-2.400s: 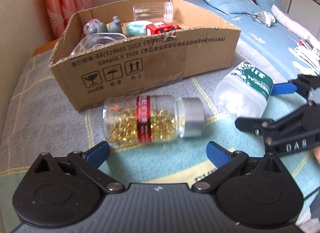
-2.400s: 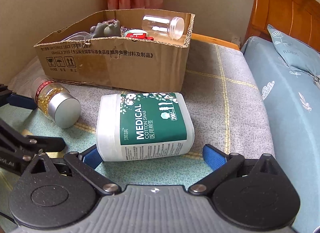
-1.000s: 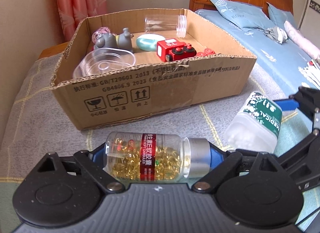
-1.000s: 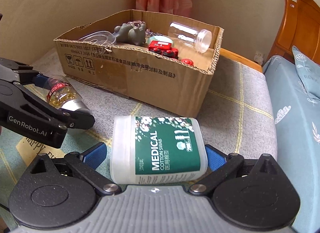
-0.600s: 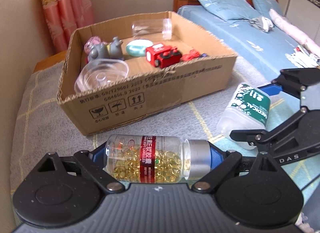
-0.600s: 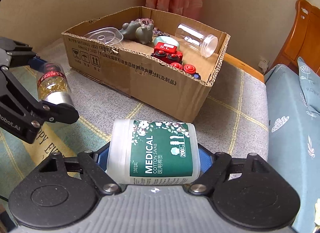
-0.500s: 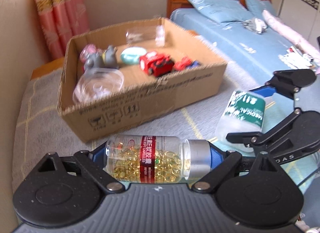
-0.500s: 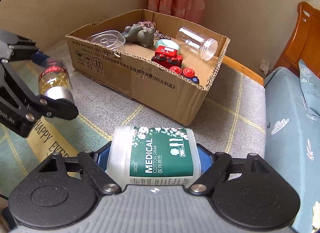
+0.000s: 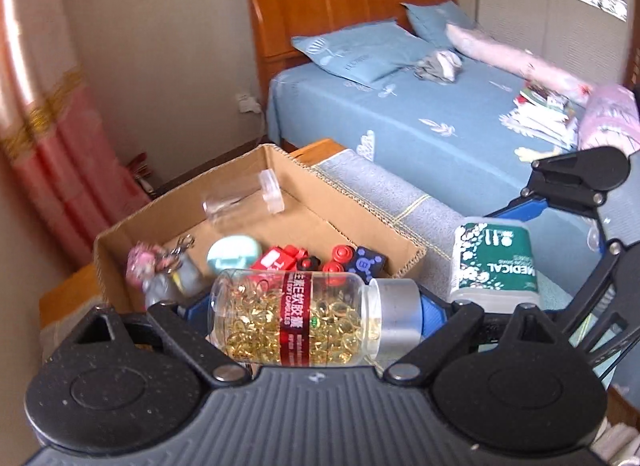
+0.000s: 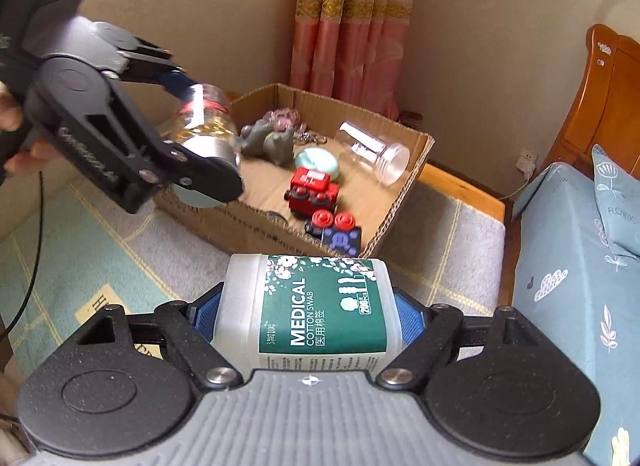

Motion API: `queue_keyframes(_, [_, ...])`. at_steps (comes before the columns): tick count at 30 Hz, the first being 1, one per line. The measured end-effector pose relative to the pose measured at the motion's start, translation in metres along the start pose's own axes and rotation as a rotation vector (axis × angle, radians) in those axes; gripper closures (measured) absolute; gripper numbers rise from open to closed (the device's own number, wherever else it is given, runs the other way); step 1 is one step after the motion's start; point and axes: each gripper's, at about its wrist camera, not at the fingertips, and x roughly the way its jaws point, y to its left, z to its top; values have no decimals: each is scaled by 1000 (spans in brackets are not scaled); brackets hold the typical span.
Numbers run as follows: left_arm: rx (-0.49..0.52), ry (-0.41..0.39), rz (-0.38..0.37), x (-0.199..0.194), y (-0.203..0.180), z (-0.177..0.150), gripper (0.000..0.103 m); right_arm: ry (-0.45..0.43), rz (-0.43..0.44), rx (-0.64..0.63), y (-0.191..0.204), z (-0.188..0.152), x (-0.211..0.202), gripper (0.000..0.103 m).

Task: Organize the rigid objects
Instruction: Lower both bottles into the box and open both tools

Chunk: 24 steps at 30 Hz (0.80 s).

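Observation:
My left gripper [image 9: 314,316] is shut on a clear capsule bottle [image 9: 296,318] with gold capsules, a red label and a silver cap, held lying sideways above the near edge of the cardboard box [image 9: 404,254]. In the right wrist view the bottle [image 10: 206,121] hangs over the box's left side [image 10: 256,225]. My right gripper [image 10: 308,314] is shut on a white cotton swab box [image 10: 312,314] with a green label, held in the air in front of the box; it also shows in the left wrist view [image 9: 494,264].
The box holds a clear jar [image 10: 374,149], a red toy train [image 10: 312,187], grey figurines [image 10: 268,141], a teal case [image 10: 318,159] and red-and-blue blocks [image 10: 336,227]. It stands on a grey blanket [image 10: 452,225]. A blue bed [image 9: 420,113] lies to the right.
Both grippers closed on their objects and lifted them. The left gripper has risen and carried the capsule bottle over the box; the right gripper has raised the cotton swab box toward it.

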Motion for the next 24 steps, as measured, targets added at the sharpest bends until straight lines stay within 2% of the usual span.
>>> queue_keyframes(4, [68, 42, 28, 23, 9, 11, 10, -22, -12, -16, -2, 10, -3, 17])
queue_keyframes(9, [48, 57, 57, 45, 26, 11, 9, -40, -32, -35, -4, 23, -4, 17])
queue_keyframes(18, [45, 21, 118, 35, 33, 11, 8, -49, -40, -27, -15, 50, 11, 17])
queue_keyframes(22, [2, 73, 186, 26, 39, 5, 8, -40, -28, -14, -20, 70, 28, 17])
queue_keyframes(24, [-25, 74, 225, 17, 41, 0, 8, -37, -27, -6, -22, 80, 39, 17])
